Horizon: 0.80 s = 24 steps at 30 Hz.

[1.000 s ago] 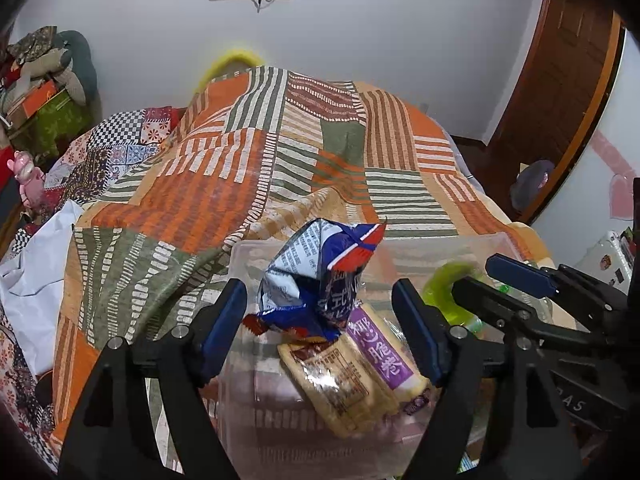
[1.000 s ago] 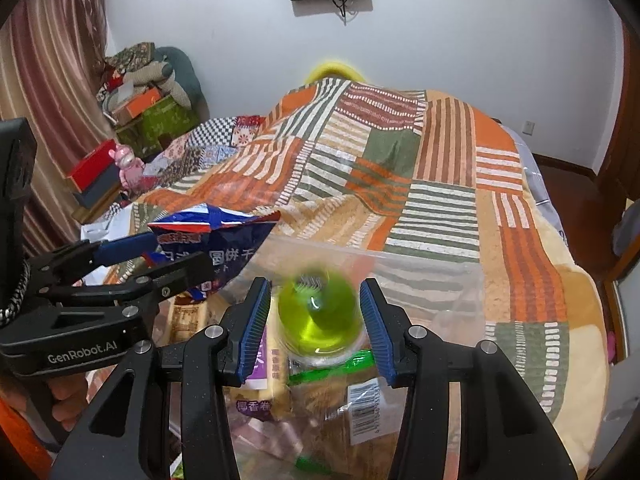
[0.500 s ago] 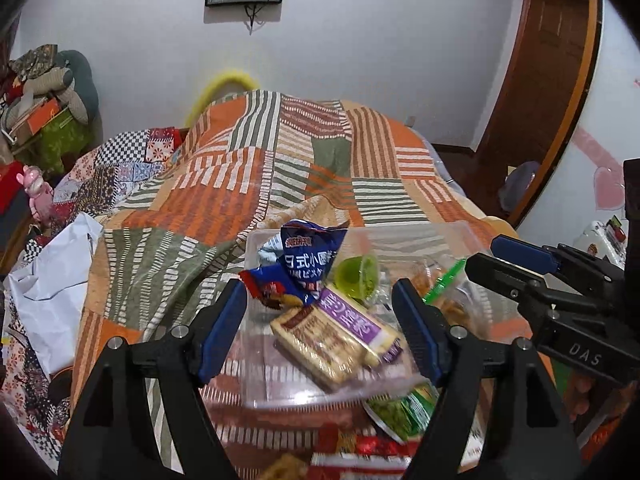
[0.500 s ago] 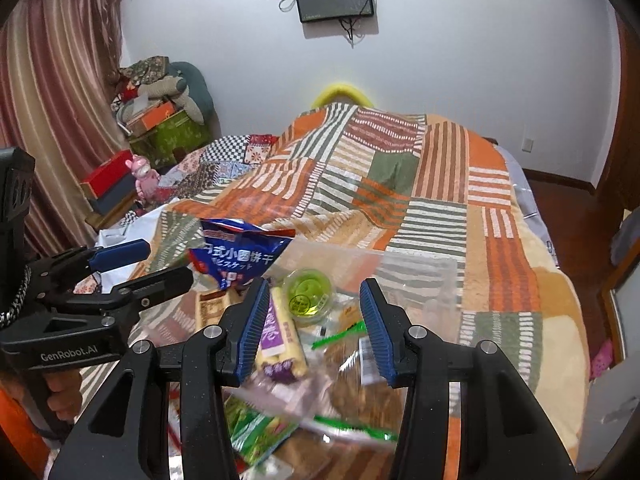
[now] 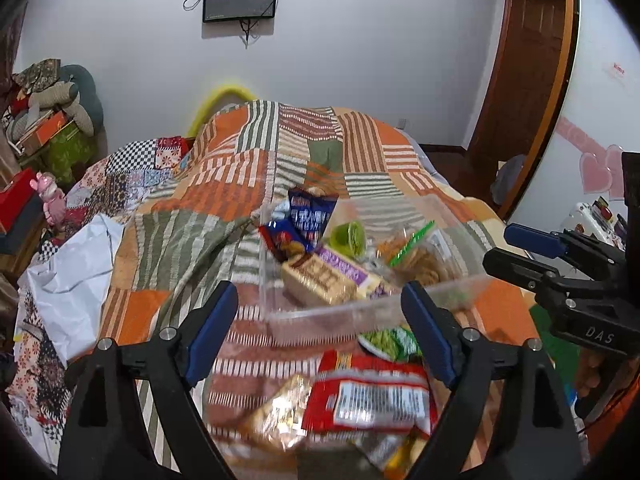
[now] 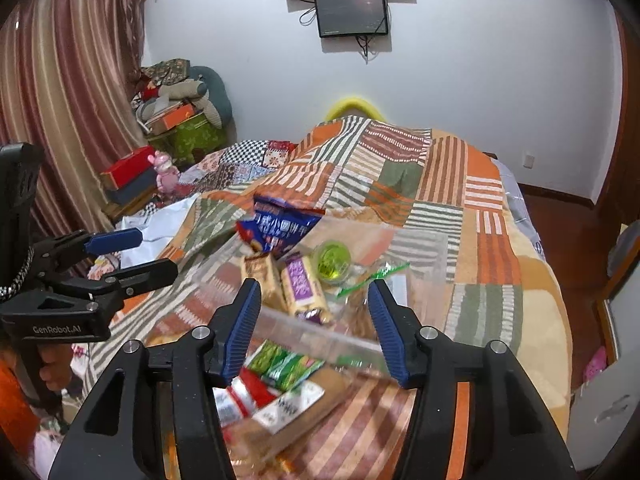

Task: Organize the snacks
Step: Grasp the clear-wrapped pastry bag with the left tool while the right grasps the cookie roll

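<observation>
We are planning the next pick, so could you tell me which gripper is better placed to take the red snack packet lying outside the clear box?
Left, probably. The red snack packet lies just ahead of the open left gripper, near the clear box; the right gripper sees it off-centre.

My red packet (image 5: 372, 396) blurs, print unreadable. The pale packet (image 5: 276, 416) beside it smears. The lowest wrappers (image 6: 256, 452) are cut off by the edge.

We count 1 clear bin (image 5: 372, 312), 1 blue bag (image 5: 310, 216), 1 green cup (image 5: 349, 237), 1 purple cracker pack (image 5: 340, 276), 1 red packet (image 5: 372, 396), approx. 2 green packets (image 6: 286, 364), 2 grippers.
</observation>
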Each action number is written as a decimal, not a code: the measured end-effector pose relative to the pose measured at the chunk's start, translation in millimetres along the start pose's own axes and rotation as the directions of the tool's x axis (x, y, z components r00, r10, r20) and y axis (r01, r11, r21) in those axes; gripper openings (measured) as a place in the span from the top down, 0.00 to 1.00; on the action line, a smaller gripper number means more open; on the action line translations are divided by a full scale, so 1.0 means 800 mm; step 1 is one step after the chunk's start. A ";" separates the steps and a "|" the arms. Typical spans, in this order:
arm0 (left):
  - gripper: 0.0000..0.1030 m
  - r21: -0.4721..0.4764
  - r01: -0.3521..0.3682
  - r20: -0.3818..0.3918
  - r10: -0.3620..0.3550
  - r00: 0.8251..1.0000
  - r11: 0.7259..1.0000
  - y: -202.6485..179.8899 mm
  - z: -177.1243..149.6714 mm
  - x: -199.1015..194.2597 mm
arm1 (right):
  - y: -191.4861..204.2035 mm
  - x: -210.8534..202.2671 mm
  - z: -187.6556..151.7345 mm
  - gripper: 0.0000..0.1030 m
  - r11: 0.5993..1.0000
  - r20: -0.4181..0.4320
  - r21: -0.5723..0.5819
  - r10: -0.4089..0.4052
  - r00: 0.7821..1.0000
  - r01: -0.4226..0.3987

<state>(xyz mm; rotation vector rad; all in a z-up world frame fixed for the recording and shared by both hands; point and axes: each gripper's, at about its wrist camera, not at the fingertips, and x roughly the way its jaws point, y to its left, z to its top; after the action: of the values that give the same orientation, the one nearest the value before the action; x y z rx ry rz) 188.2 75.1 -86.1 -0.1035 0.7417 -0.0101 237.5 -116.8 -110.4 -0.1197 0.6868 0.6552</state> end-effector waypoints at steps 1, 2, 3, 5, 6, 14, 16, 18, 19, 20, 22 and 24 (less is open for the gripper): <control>0.17 -0.004 0.001 -0.004 -0.001 1.000 1.000 0.002 -0.007 -0.002 | 0.002 0.001 -0.006 0.43 1.000 -0.004 -0.006 -0.007 1.000 0.007; 0.17 -0.008 0.002 -0.012 -0.002 1.000 1.000 0.004 -0.014 -0.003 | 0.004 0.002 -0.013 0.39 1.000 -0.009 -0.009 -0.014 1.000 0.014; 0.17 -0.010 0.001 -0.018 -0.001 1.000 1.000 0.006 -0.020 -0.003 | 0.005 0.004 -0.018 0.38 1.000 -0.017 -0.011 -0.018 1.000 0.017; 0.17 -0.007 -0.015 -0.034 0.015 0.999 1.000 0.010 -0.034 -0.001 | 0.008 0.014 -0.030 0.38 1.000 -0.051 -0.010 -0.012 0.999 0.011; 0.17 -0.007 -0.025 -0.042 0.025 0.999 1.000 0.013 -0.040 0.001 | 0.008 0.018 -0.034 0.38 1.000 -0.067 -0.008 -0.003 0.998 0.003; 0.17 -0.059 -0.084 -0.143 0.075 0.987 0.995 0.049 -0.085 0.028 | 0.015 0.062 -0.071 0.38 1.000 -0.180 0.008 0.020 0.984 -0.019; 0.17 -0.069 -0.096 -0.162 0.084 0.983 0.993 0.058 -0.093 0.034 | 0.014 0.063 -0.079 0.38 1.000 -0.198 0.005 0.012 0.980 -0.011; 0.17 -0.075 -0.125 -0.183 0.109 0.977 0.989 0.067 -0.101 0.044 | 0.009 0.060 -0.085 0.38 1.000 -0.197 0.017 0.016 0.980 -0.013; 0.17 -0.080 -0.132 -0.188 0.115 0.975 0.988 0.070 -0.103 0.046 | 0.006 0.056 -0.085 0.38 1.000 -0.195 0.026 0.017 0.981 -0.012; 0.17 -0.093 -0.138 -0.196 0.117 0.974 0.986 0.075 -0.106 0.051 | -0.001 0.054 -0.086 0.38 0.999 -0.197 0.037 0.014 0.980 -0.007; 0.17 -0.129 -0.141 -0.209 0.112 0.971 0.982 0.086 -0.108 0.061 | -0.008 0.048 -0.089 0.38 0.999 -0.198 0.050 0.005 0.980 0.005; 0.17 -0.172 -0.129 -0.210 0.091 0.974 0.977 0.094 -0.109 0.064 | -0.016 0.044 -0.094 0.38 0.998 -0.206 0.057 -0.009 0.978 0.021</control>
<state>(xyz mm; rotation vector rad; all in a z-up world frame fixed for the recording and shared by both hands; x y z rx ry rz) 165.2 139.8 -191.8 -0.2408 0.9492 0.1569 224.1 -132.0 -191.9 -0.1399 0.9030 0.6122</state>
